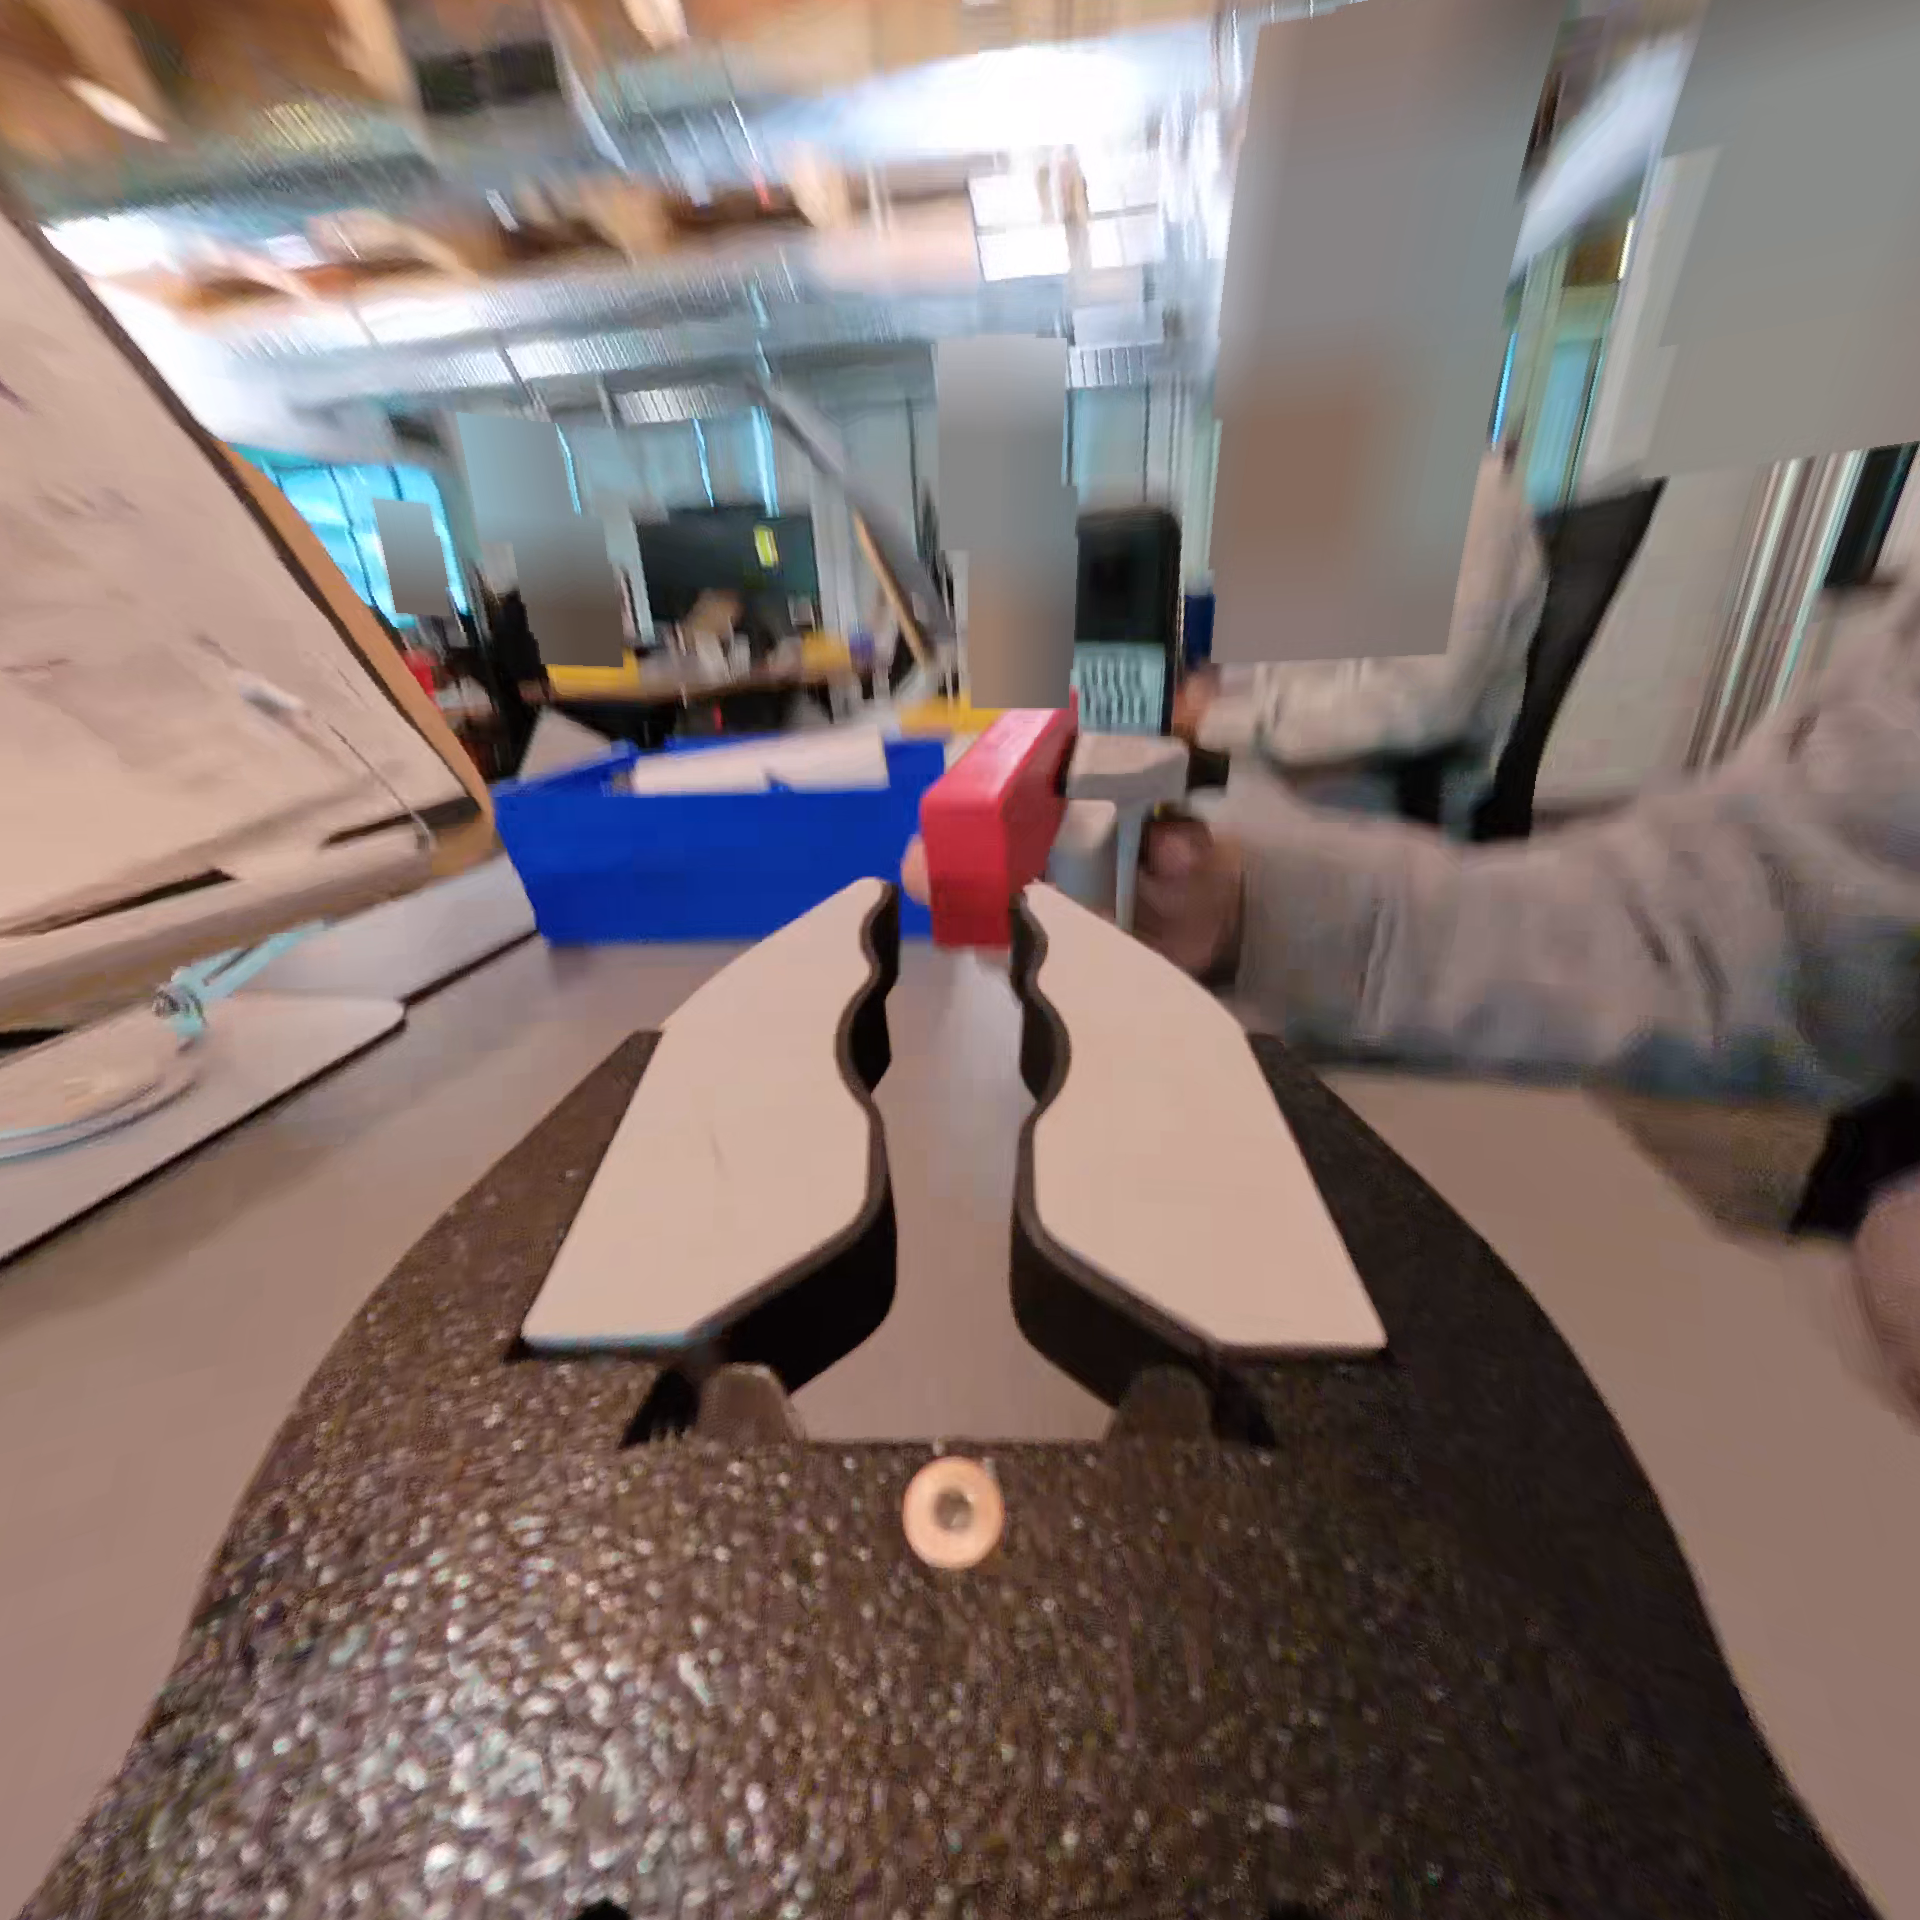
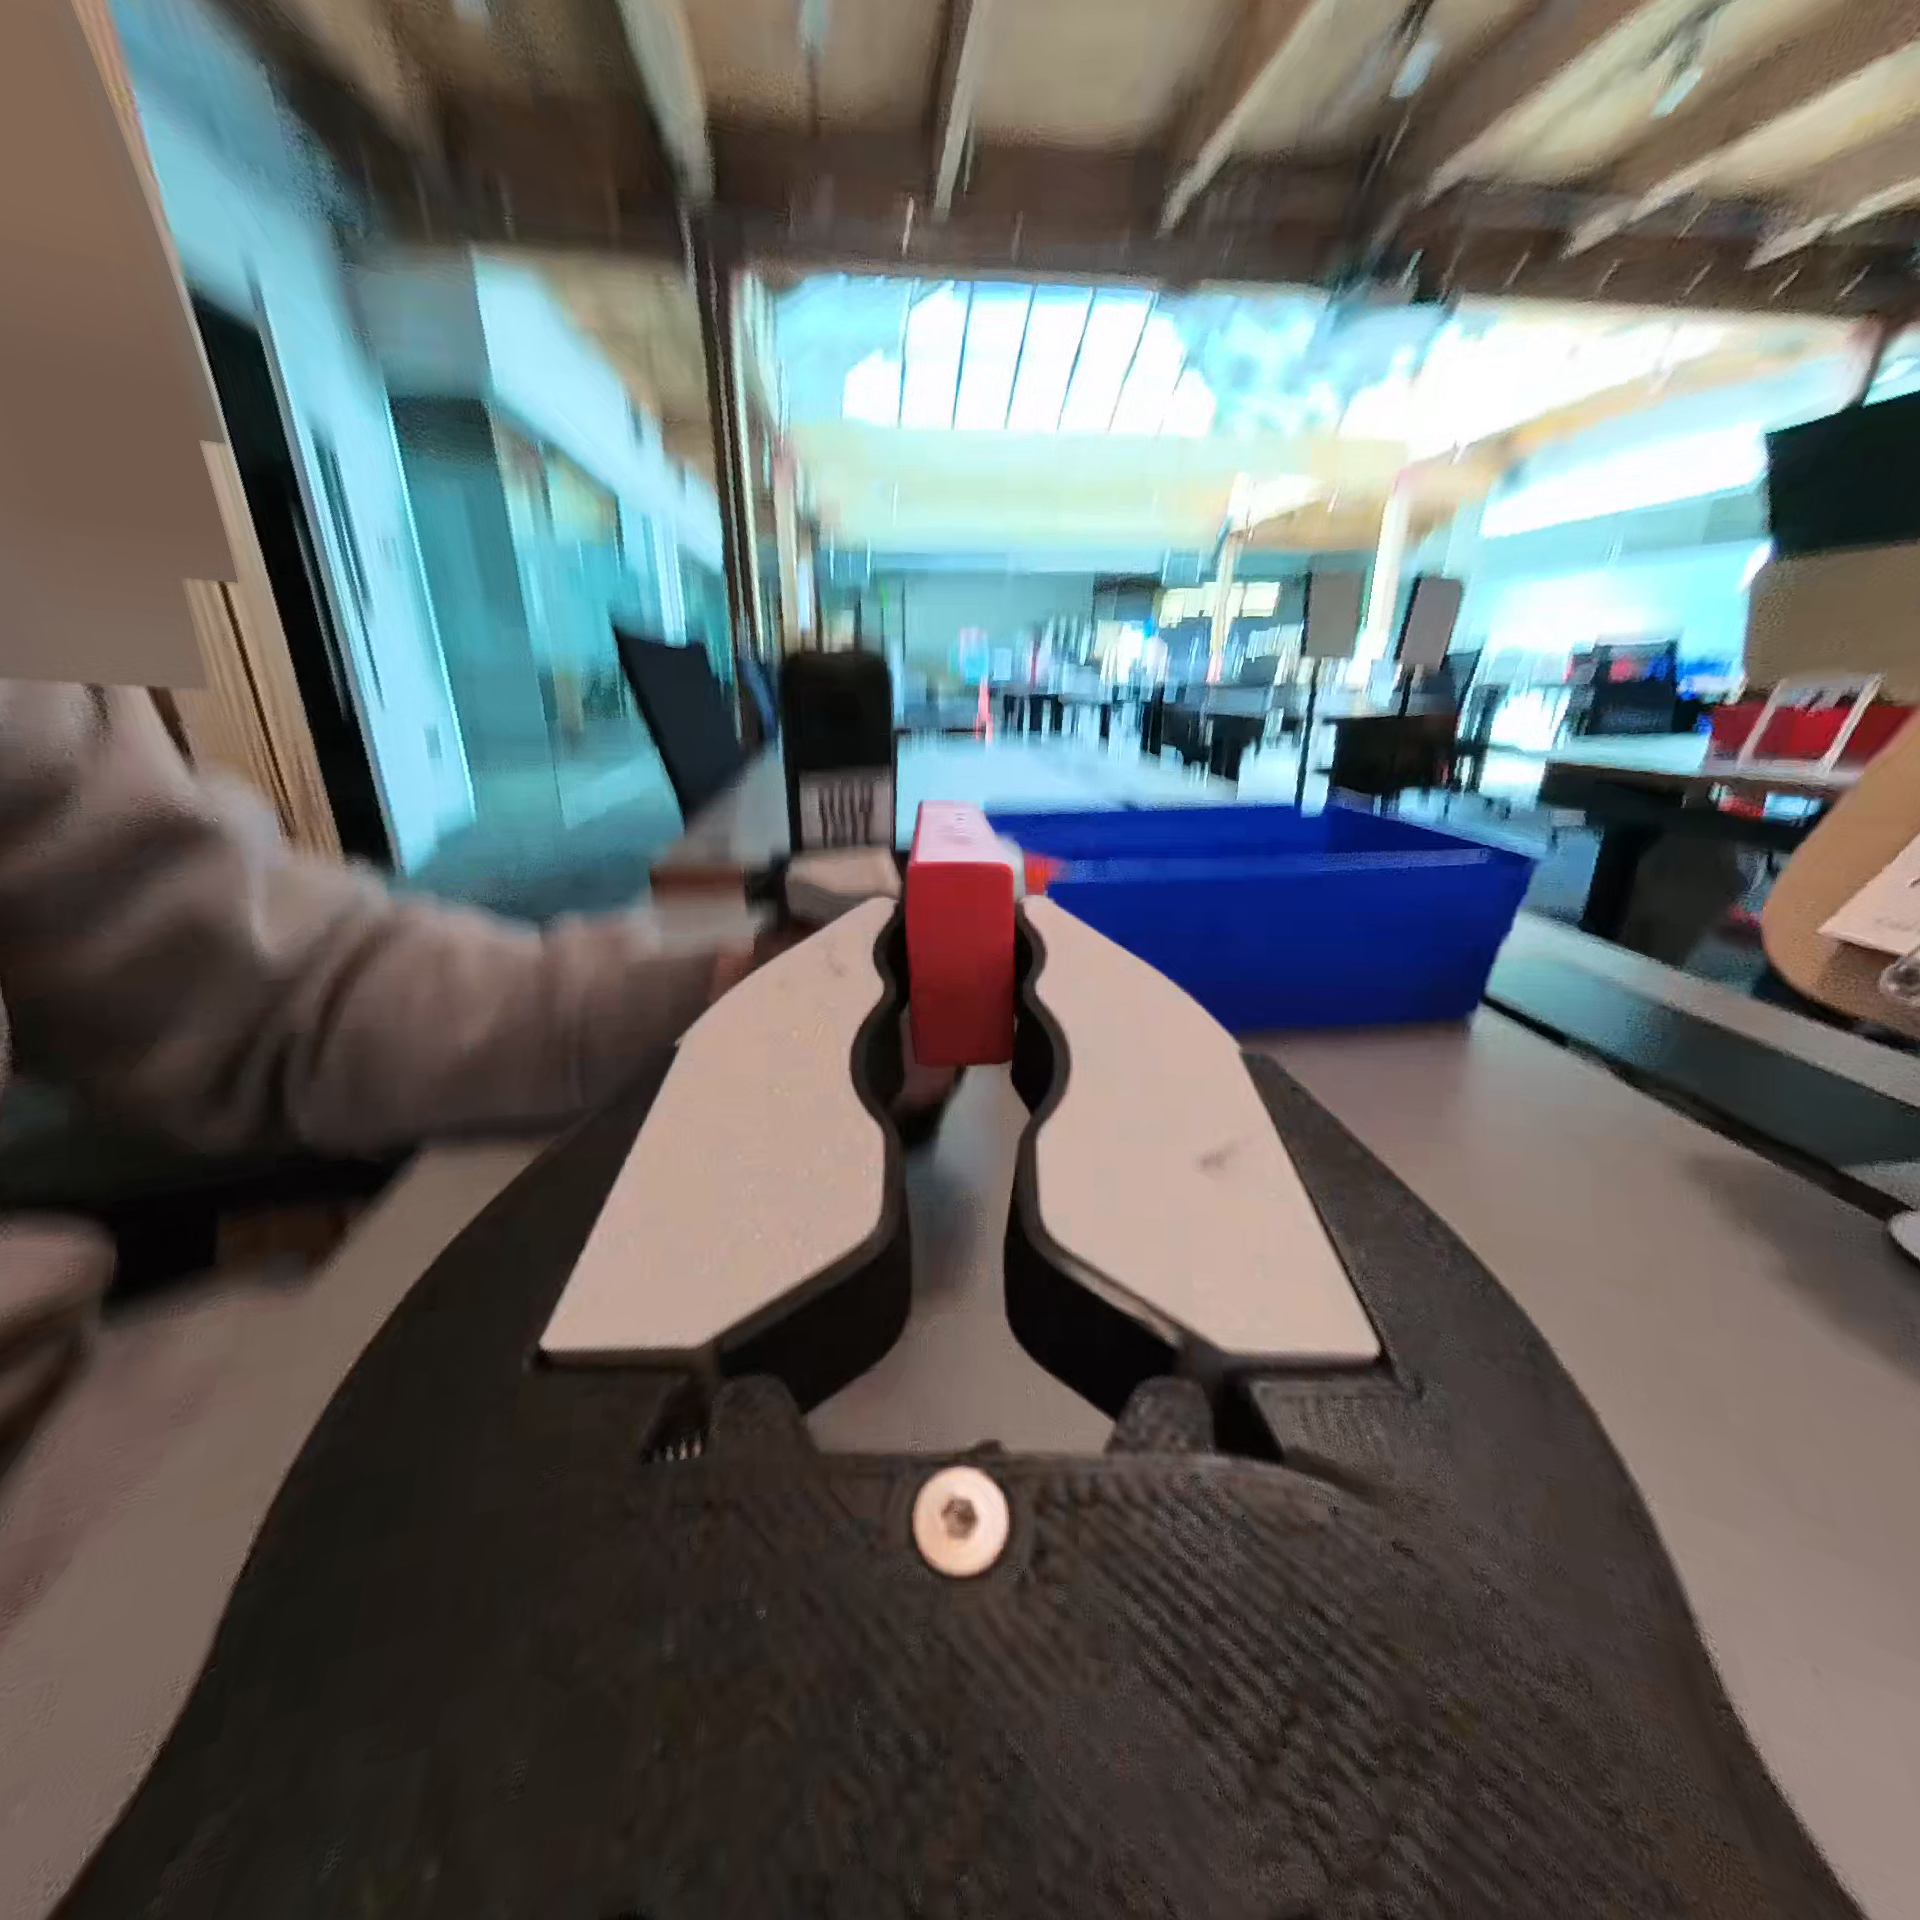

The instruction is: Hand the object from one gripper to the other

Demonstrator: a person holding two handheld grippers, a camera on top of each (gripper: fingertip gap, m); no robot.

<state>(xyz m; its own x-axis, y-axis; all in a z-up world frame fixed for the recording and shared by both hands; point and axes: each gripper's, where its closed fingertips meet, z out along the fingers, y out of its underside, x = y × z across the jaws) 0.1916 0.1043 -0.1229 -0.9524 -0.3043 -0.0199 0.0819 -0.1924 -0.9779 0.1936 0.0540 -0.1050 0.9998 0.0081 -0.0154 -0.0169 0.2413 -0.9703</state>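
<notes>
**Inspector A:** Right gripper (image 2: 958, 935) first. What is its condition?

**Inspector B:** Clenched on the red block (image 2: 958, 945). Both fingertips press the block's side faces, and the block stands upright between them, above the grey table (image 2: 1558, 1299). The left wrist view confirms it: the same red block (image 1: 987, 821) is carried at the end of the far gripper, with a grey-sleeved arm (image 1: 1507, 935) behind it.

**Inspector A:** And the left gripper (image 1: 954, 914)?

**Inspector B:** Released. There is a clear gap between its fingers and nothing in it. The block sits just beyond the fingertips, a little to the right of the gap. Whether it touches the right fingertip, I cannot tell; the picture is blurred.

**Inspector A:** Surroundings?

**Inspector B:** A blue bin (image 2: 1278, 914) stands on the table behind the block. In the left wrist view the bin (image 1: 707, 842) holds white sheets, and a cardboard panel (image 1: 156, 623) leans at the far left.
</notes>
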